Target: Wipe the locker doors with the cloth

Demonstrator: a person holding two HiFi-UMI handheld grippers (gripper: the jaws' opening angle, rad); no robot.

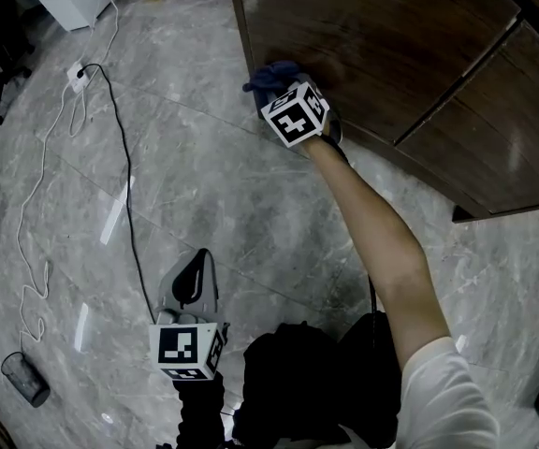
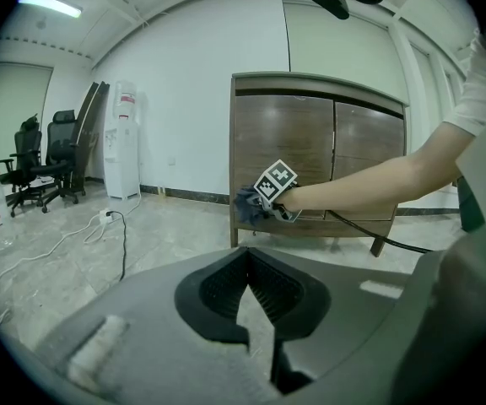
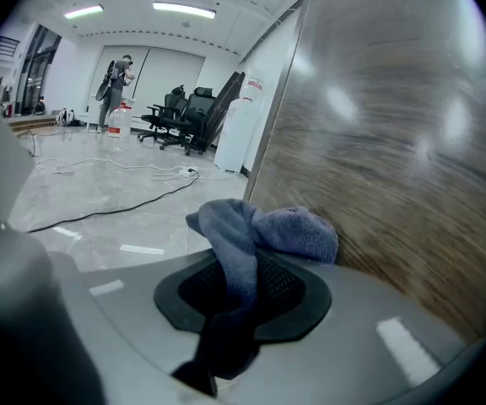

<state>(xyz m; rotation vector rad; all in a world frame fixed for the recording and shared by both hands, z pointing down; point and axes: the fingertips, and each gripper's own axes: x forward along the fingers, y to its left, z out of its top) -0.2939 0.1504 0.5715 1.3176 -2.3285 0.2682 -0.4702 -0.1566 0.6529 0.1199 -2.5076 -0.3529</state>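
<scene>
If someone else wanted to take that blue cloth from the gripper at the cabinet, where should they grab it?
Probably the bunched free end of the cloth, which bulges out past the right gripper, whose jaws are shut on the cloth's middle. Come from the open floor side, because the locker door sits right against the other side and leaves no room there.

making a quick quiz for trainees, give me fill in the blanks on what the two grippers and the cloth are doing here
1. The right gripper clamps a ___ cloth.
2. The cloth is pressed against a ___ of the locker.
3. The left gripper holds ___.
4. The black cable lies on the ___.

Missing words: blue; door; nothing; floor.
</scene>
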